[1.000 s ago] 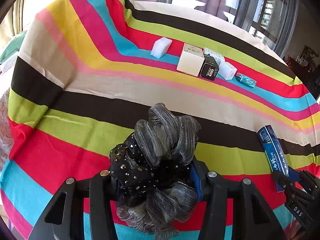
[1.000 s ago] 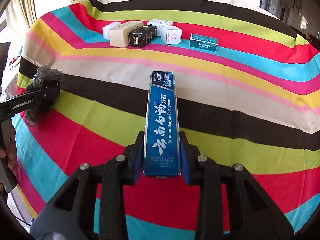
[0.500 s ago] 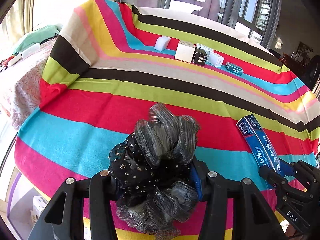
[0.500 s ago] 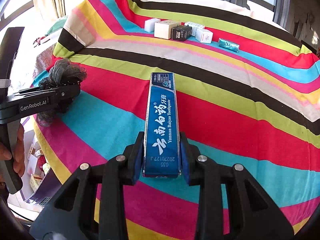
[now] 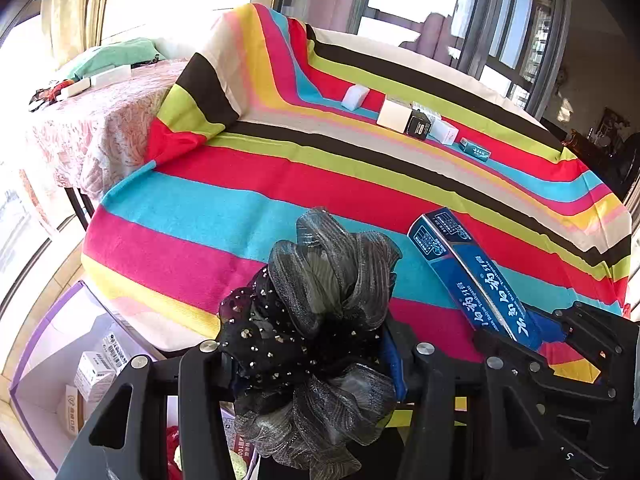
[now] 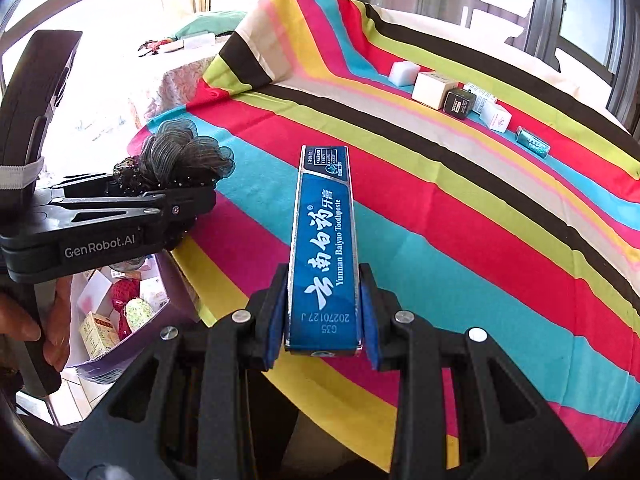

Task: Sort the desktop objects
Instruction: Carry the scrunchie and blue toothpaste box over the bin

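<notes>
Squeezing a fluffy black mesh hair bow (image 5: 316, 312), the left gripper (image 5: 308, 356) is now hanging over the striped tablecloth's (image 5: 248, 216) near edge, with an open box (image 5: 36, 368) newly showing below. Gripping a long, smooth blue toothpaste box (image 6: 324, 248), the right gripper (image 6: 322, 320) is also pulling back past that edge.

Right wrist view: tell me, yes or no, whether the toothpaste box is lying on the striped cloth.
No: the toothpaste box is clamped between the right gripper pads, lifted above the striped cloth.
</notes>
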The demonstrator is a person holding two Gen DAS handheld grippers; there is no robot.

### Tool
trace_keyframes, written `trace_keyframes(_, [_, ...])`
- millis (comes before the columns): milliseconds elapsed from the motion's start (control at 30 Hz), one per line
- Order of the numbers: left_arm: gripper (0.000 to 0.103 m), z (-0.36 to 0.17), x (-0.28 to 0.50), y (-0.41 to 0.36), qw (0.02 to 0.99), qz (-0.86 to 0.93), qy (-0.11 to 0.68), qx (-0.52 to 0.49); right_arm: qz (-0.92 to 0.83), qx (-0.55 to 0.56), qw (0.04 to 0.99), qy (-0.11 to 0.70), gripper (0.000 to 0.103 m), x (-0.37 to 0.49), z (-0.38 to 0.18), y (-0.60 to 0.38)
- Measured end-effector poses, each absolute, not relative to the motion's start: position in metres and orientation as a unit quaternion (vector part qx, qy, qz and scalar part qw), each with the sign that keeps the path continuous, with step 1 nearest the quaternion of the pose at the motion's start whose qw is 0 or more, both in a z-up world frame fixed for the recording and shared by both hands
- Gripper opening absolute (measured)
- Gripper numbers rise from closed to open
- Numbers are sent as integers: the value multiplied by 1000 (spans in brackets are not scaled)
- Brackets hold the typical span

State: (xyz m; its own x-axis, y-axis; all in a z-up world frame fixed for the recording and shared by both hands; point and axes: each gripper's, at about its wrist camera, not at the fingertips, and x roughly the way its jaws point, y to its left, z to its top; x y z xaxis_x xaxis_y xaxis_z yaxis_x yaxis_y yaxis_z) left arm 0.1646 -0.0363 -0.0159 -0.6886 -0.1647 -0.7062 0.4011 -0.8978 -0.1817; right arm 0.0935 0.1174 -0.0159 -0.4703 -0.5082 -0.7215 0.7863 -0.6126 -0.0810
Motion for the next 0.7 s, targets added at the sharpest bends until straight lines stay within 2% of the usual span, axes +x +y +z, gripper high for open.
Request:
trace_keyframes(400, [52,-36,235,-88,220,-882,229,348,-780,323,464,268,36,137,-25,55])
trace_keyframes(700, [53,-69,292,-135,303,-839,282,353,-724,281,533,335,36,189,-33,-2])
